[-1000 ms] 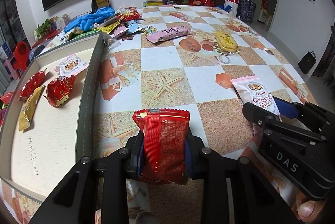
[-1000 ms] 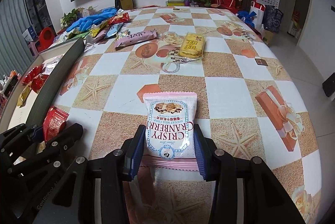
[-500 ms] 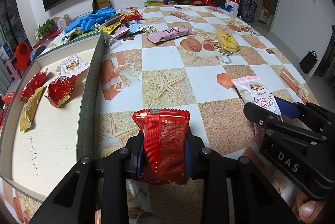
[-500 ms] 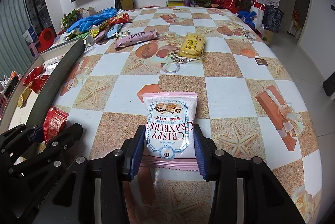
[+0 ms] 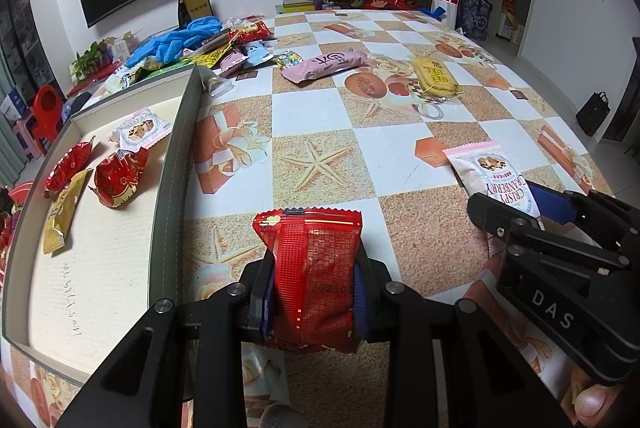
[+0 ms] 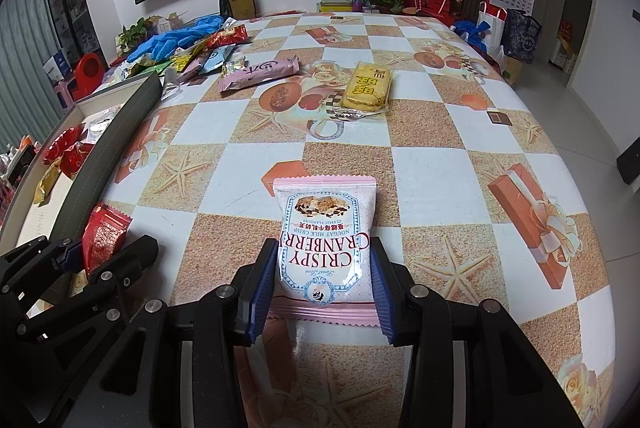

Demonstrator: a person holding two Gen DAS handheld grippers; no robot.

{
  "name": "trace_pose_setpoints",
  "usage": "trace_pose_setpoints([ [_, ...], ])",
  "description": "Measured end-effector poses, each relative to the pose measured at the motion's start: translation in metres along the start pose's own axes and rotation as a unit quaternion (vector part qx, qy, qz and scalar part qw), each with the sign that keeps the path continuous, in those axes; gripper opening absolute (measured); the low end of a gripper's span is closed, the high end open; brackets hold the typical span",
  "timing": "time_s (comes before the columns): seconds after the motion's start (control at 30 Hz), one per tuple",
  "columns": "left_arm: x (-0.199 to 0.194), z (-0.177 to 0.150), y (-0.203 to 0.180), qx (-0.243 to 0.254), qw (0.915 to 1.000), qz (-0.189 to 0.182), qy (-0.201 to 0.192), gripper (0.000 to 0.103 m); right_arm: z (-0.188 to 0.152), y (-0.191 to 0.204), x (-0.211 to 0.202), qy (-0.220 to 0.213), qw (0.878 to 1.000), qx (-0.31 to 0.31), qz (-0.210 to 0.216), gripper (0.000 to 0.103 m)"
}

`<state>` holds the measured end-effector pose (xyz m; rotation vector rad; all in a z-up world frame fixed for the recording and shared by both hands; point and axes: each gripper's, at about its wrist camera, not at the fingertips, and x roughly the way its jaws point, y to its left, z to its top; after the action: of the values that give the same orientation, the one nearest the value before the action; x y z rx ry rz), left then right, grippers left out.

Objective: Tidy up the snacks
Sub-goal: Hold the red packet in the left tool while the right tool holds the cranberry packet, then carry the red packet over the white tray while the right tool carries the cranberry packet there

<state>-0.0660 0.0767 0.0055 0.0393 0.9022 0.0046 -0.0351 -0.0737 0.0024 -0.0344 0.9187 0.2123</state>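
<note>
My left gripper (image 5: 312,292) is shut on a red snack packet (image 5: 310,268), held just above the table, right of the grey tray (image 5: 176,163). My right gripper (image 6: 324,288) is shut on a pink and white cranberry crisp packet (image 6: 326,228) near the table's front. In the right wrist view the left gripper (image 6: 86,260) with the red packet (image 6: 102,236) is at the lower left. In the left wrist view the right gripper (image 5: 560,228) with the cranberry packet (image 5: 492,175) is at the right.
The tray holds two red wrapped snacks (image 5: 116,175), a gold bar (image 5: 64,211) and a pink packet (image 5: 140,127). A pink bar (image 6: 260,71), a yellow cracker pack (image 6: 368,85), a pile of snacks (image 6: 208,51) and blue gloves (image 6: 172,37) lie farther back.
</note>
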Motion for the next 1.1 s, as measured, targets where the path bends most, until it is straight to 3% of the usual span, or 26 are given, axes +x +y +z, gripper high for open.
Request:
trace_pose_setpoints([
  [1.1,0.0006,-0.0005,-0.0027,-0.002,1.0000,0.001,0.001,0.035,0.0001,0.0001,0.0002,0.000,1.000,-0.001,-0.001,0.045],
])
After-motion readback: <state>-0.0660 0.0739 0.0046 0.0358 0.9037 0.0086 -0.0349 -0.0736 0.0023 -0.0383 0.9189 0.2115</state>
